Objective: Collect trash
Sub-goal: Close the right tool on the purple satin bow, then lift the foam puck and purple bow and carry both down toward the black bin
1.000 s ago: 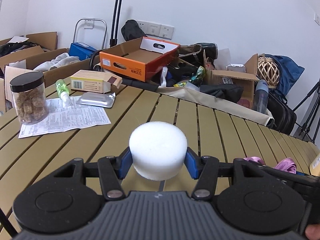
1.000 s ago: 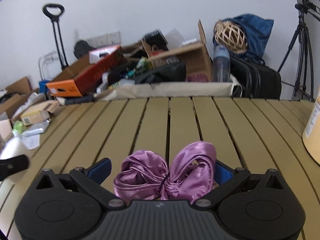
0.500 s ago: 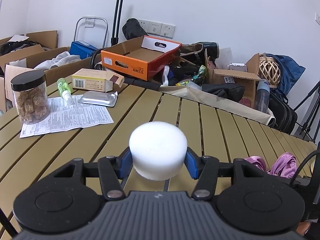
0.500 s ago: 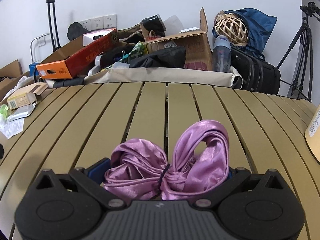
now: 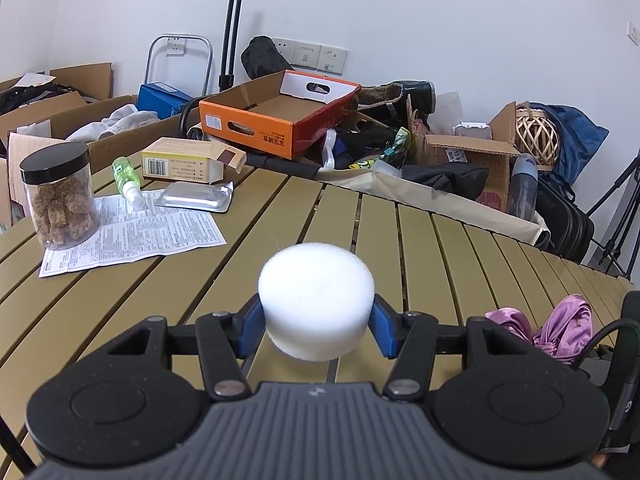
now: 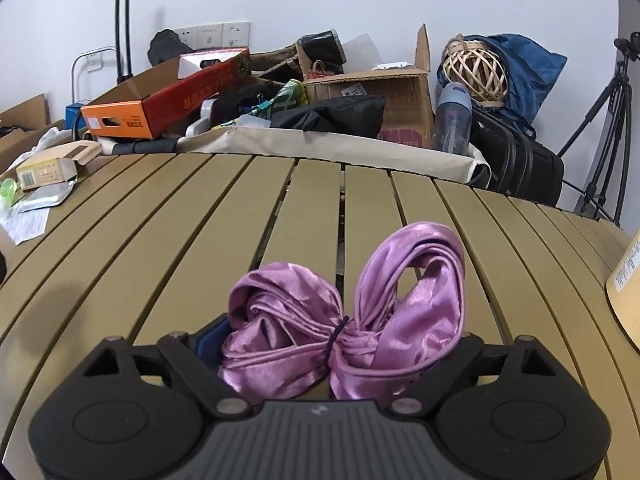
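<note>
A white foam puck (image 5: 316, 292) is held just above the slatted olive table (image 5: 440, 248), with my left gripper (image 5: 318, 330) shut on its sides by the blue pads. A purple satin cloth tied like a bow (image 6: 420, 280) lies on the table between the jaws of my right gripper (image 6: 340, 344). Those jaws are closing. The left blue pad (image 6: 212, 340) is at the cloth's edge and the right pad is hidden behind the fabric. In the left wrist view the same cloth (image 5: 560, 320) lies at the far right.
On the table's left are a jar of brown chunks (image 5: 60, 196), a printed leaflet (image 5: 140, 232), a foil pack (image 5: 196, 198), a green spray bottle (image 5: 128, 178) and a yellow carton (image 5: 188, 160). Beyond the far edge are an orange box (image 5: 276, 120) and clutter. A tan container (image 6: 626, 280) stands at the right.
My right gripper has moved in and down over the purple cloth, which now sits deeper between narrower jaws. The left gripper and the foam puck have not moved.
</note>
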The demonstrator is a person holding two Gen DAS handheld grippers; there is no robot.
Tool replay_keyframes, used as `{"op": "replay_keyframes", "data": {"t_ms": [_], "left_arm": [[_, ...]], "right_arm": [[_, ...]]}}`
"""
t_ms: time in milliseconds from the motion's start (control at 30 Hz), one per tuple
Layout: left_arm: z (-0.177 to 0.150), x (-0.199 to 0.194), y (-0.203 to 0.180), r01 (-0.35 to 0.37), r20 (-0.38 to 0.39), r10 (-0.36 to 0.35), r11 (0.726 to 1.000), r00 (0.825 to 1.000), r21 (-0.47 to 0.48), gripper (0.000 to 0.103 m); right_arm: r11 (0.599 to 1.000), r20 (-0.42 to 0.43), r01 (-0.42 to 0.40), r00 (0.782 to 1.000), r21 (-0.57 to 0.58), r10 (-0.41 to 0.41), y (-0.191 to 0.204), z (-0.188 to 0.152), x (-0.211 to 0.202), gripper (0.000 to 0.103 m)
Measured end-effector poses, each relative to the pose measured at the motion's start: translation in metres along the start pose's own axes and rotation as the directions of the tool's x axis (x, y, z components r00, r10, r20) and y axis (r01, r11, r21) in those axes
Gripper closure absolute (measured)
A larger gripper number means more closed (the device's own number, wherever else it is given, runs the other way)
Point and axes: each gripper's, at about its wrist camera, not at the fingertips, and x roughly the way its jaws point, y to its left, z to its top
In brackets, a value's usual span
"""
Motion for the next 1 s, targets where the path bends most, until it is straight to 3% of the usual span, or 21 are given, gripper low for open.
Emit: {"op": "replay_keyframes", "data": {"t_ms": [367,800,1000], "left_arm": [[0.001,-0.009,0.002,-0.006,0.011,0.006,1.0,1.0,0.01,0.047],[-0.004,-0.043,-0.005,0.0,0.016,-0.001,1.0,1.0,0.026,0.047],[-0.011,-0.078,-0.012,-0.002,0.069,-0.002,0.998,0.998,0.061,0.047]], "right_arm": [[0.996,0.063,-0.031,0.997,-0.087,0.036,0.007,-0.014,-0.028,0.059],[0.992,0.18,-0.078,0.979,-0.095,0.094,0.008,-0.028,-0.097,0.063],[0.992,0.201,-0.098,0.973,-0.079,0.112,0.0,-0.038,-0.135,0.063]]}}
